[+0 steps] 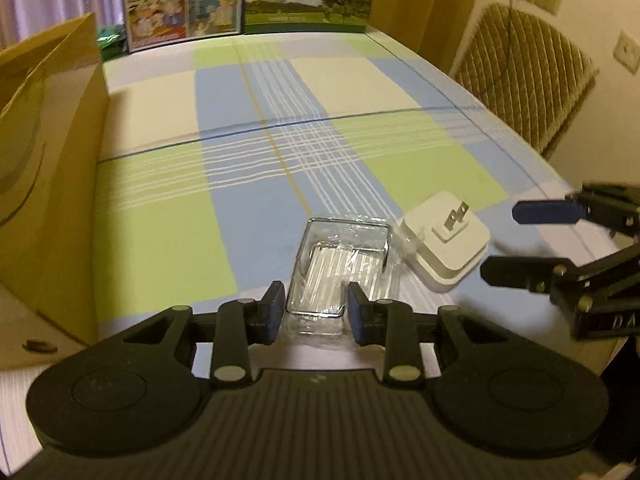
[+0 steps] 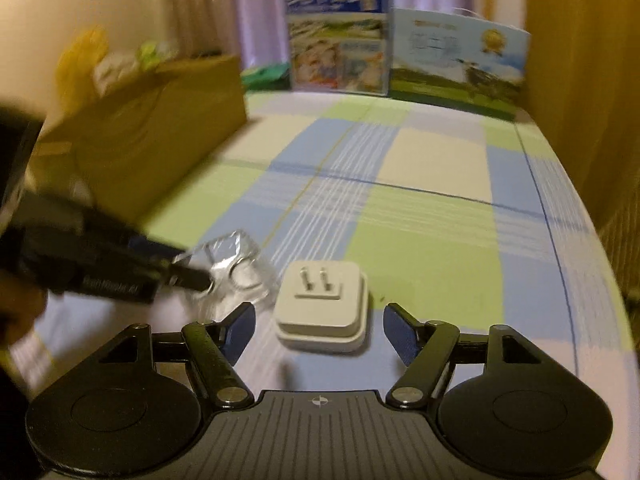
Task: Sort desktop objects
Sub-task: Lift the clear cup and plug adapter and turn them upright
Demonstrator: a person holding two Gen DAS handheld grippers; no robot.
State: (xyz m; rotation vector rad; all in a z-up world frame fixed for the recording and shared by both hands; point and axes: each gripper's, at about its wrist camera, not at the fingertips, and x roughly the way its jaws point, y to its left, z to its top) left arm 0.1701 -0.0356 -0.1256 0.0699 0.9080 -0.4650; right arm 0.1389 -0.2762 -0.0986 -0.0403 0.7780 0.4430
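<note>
While both grippers sit low over the checked tablecloth [image 1: 168, 200], each is lined up on its own object. The left gripper [image 1: 316, 306] is spread, its blue pads just outside the near end of the clear plastic case [image 1: 340, 264], which lies at lower centre of the left wrist view; whether the pads touch it cannot be told. The right gripper [image 2: 319, 330] is wide open, with the white plug adapter [image 2: 323, 306] lying prongs-up between its fingers at lower centre of the right wrist view, touching neither.

Judged step: grasp each object for sorting, probably into the cardboard box [image 1: 48, 152] at the left edge of the frame.

Procedure:
- Close the left pads squarely on the long walls of the case. Thin clear plastic is likely to flex or slip, so press gently.
- Advance the right fingers until the adapter body sits fully between them, then close on the flat sides, not the prongs.
- Case and adapter lie just beside each other; lift one at a time to avoid a knock.

Count: one clear case, one adapter with two prongs, one cardboard box, two printed cartons [image 2: 340, 36] at the top of the frame.
</note>
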